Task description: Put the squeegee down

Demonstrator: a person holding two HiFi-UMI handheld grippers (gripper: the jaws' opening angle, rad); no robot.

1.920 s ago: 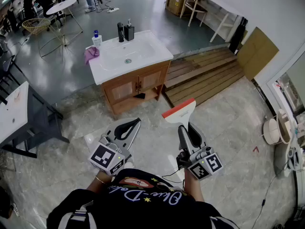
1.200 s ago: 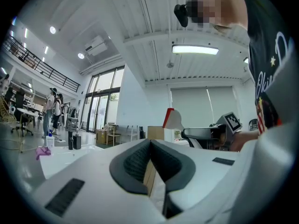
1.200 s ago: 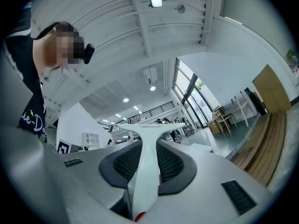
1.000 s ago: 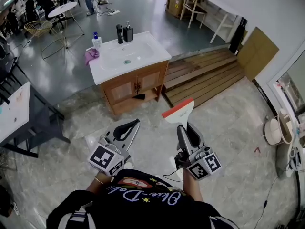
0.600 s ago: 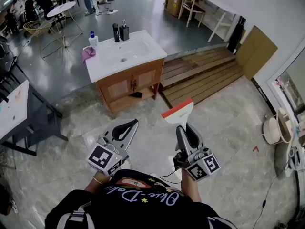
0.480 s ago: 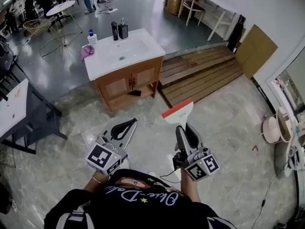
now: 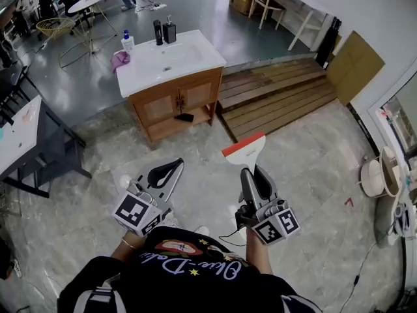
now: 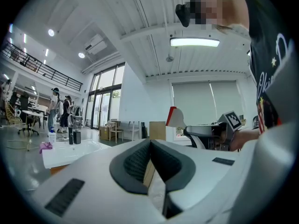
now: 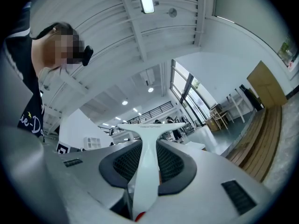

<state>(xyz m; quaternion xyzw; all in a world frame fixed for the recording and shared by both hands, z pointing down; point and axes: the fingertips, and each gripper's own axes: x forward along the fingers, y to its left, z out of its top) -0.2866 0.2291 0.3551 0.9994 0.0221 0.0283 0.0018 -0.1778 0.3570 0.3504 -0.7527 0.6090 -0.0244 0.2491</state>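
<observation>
Right tongs (image 7: 251, 176) pinching white squeegee with red blade edge (image 7: 244, 150), held over marble floor (image 7: 313, 168), left tongs (image 7: 164, 173) pressed together, white basin in wooden cabinet (image 7: 174, 56) well apart, pink cloth (image 7: 120, 60) and dark bottles (image 7: 163, 31) on its worktop (image 7: 138, 78)

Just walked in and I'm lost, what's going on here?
A person standing on a tiled floor carries two tools. The right tool is shut on a white squeegee, held up in the air, not yet put down. The left tool is shut and empty. A sink cabinet stands ahead.
</observation>
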